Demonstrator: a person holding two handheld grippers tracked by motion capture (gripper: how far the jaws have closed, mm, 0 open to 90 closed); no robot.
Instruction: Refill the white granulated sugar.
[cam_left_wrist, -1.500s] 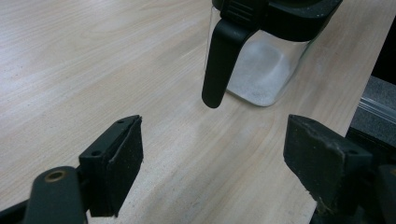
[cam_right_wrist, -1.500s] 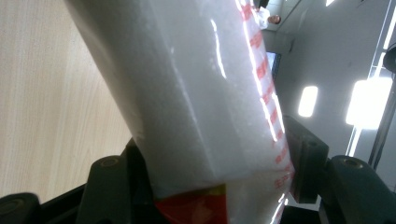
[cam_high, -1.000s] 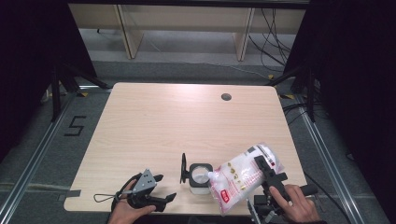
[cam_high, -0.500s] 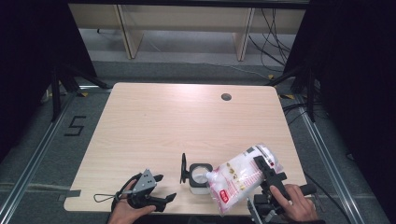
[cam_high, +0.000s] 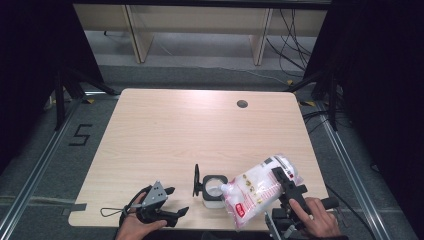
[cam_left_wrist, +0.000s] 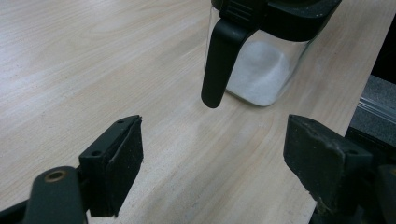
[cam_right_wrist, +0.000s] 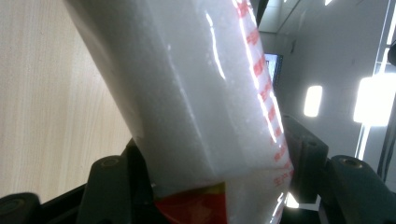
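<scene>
A clear jar (cam_high: 214, 190) with a black rim and a flipped-up black lid (cam_high: 196, 180) stands near the table's front edge; white powder lies in its bottom (cam_left_wrist: 259, 70). My right gripper (cam_high: 286, 184) is shut on a clear bag of white powder with red print (cam_high: 257, 189), tilted so its lower corner sits over the jar's mouth. In the right gripper view the bag (cam_right_wrist: 196, 102) stands between both jaws. My left gripper (cam_high: 172, 207) rests open on the table left of the jar, and its fingers (cam_left_wrist: 116, 154) point at the jar with nothing between them.
The light wooden table (cam_high: 190, 130) has a round cable hole (cam_high: 242, 104) at the back right. Its front edge runs just below both hands. Shelving and cables lie on the floor beyond the far edge.
The bag has tipped slightly further, its lower corner coming closer over the jar. The left gripper has stayed put.
</scene>
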